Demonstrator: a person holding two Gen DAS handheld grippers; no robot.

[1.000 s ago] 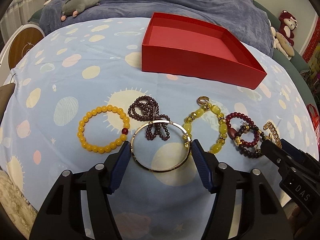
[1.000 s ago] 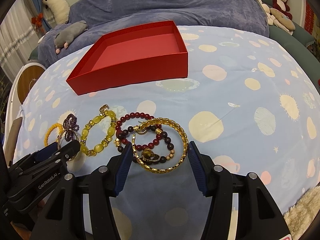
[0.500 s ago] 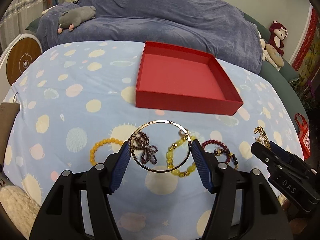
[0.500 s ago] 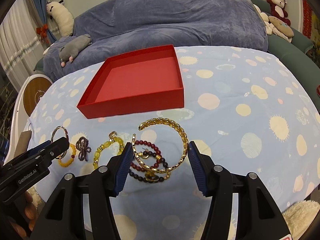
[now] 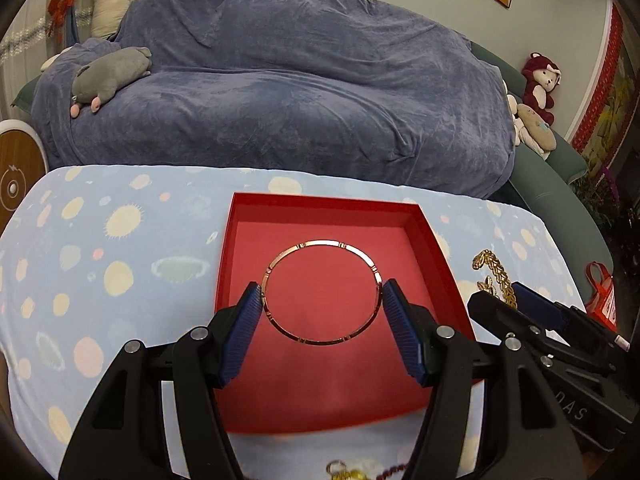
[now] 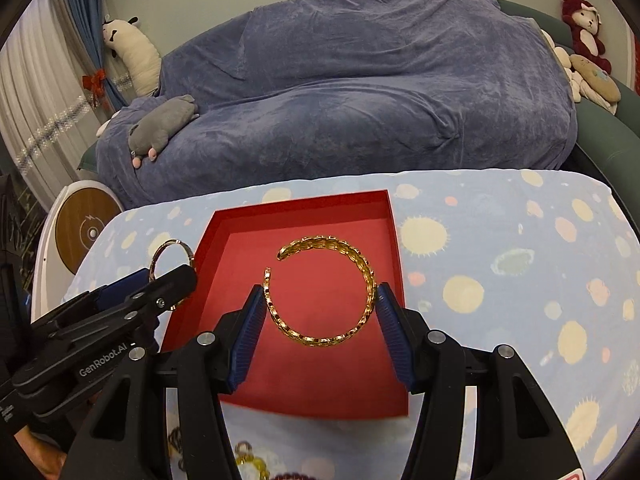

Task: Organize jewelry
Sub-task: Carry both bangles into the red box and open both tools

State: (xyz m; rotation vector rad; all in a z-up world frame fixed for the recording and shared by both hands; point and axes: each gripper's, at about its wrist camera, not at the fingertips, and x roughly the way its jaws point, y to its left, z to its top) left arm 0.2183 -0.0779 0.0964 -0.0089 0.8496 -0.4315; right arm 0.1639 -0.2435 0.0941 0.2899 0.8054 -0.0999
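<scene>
My left gripper (image 5: 322,300) is shut on a thin rose-gold bangle (image 5: 320,245) and holds it over the open red box (image 5: 332,380). My right gripper (image 6: 320,300) is shut on a gold chain-link cuff (image 6: 362,268), also held over the red box (image 6: 320,380). The right gripper with the cuff (image 5: 494,276) shows at the right of the left wrist view. The left gripper with the bangle (image 6: 172,254) shows at the left of the right wrist view. Other beaded bracelets (image 6: 248,460) lie on the cloth near the bottom edge, mostly hidden.
The box sits on a light blue spotted tablecloth (image 5: 100,272). A sofa under a blue-grey cover (image 5: 300,92) stands behind the table, with a grey plush toy (image 5: 108,76) on it. A round wooden-topped object (image 6: 84,232) stands at the left.
Both grippers have lifted their bracelets off the cloth and moved forward, from above the row of jewelry to above the red box. The other bracelets have dropped to the bottom edge of view.
</scene>
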